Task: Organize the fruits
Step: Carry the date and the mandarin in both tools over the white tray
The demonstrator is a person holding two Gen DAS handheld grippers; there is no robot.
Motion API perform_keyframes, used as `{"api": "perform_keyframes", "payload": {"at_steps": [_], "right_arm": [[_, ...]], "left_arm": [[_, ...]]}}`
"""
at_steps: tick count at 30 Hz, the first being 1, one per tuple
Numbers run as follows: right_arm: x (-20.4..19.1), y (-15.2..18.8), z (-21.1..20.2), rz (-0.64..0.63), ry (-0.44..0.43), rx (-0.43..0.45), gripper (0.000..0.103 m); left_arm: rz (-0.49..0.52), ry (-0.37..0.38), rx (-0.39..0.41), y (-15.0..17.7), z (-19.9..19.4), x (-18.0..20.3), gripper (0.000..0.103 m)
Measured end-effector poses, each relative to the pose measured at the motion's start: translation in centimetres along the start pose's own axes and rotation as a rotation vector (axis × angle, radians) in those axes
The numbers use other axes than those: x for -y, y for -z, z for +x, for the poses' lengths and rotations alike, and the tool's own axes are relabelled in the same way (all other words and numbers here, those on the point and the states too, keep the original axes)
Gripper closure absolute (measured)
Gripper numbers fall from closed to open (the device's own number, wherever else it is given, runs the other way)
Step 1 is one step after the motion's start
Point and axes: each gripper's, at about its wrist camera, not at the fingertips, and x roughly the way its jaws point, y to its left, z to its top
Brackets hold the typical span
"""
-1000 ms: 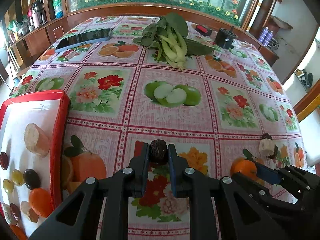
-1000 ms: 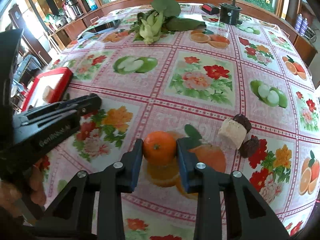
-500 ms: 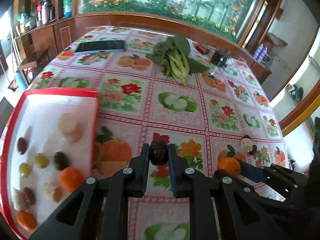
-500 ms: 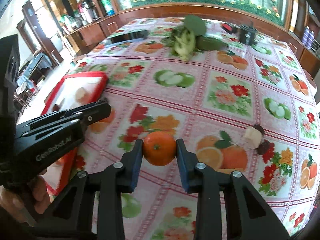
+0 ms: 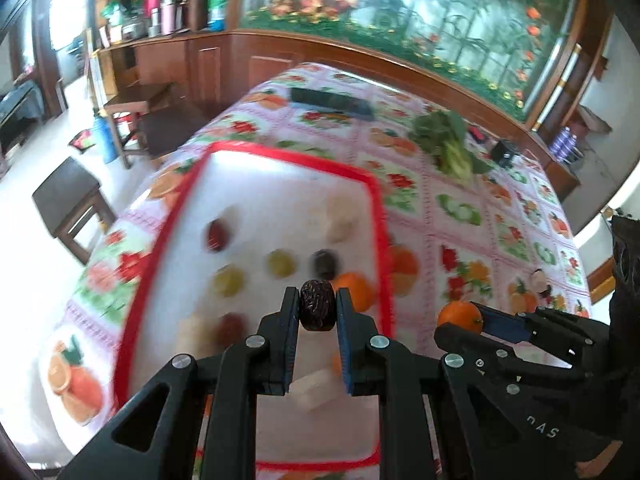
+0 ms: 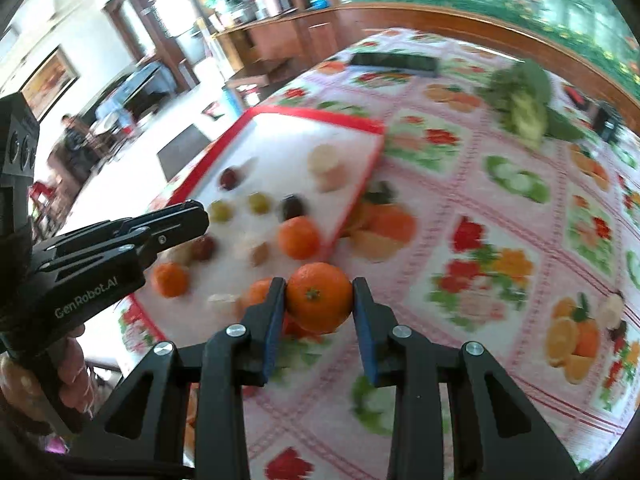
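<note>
Mid-carry over the worktop (image 6: 500, 280), the left claw (image 5: 317, 304) pinches a wrinkled dark date (image 5: 317, 310) above the red-rimmed tray (image 5: 372, 184) while the right claw (image 6: 319, 300), beside the tray, clamps a tangerine (image 6: 319, 297); each likely needs lowering beside its kind, then releasing.

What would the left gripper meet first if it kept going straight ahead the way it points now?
Probably the dark fruit on the red-rimmed tray, just past the date held by the left gripper; depth is blurred.
</note>
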Motion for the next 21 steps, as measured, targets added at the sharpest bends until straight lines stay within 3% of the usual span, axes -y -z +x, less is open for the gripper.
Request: {"api": "perform_keyframes", "payload": {"at_steps": [8,21], "right_arm": [[-4.2,1.9,2.5,-0.107,-0.092,-0.09,0.067],[-5.2,3.0,4.8,-0.166,-0.085,-0.141,0.067]], "left_arm": [[-0.011,-0.038,-0.055,4.0,-0.1,-2.7,0.087],[-0.014,-0.046,-0.118,6.0,1.6,-2.9,0.086]]}}
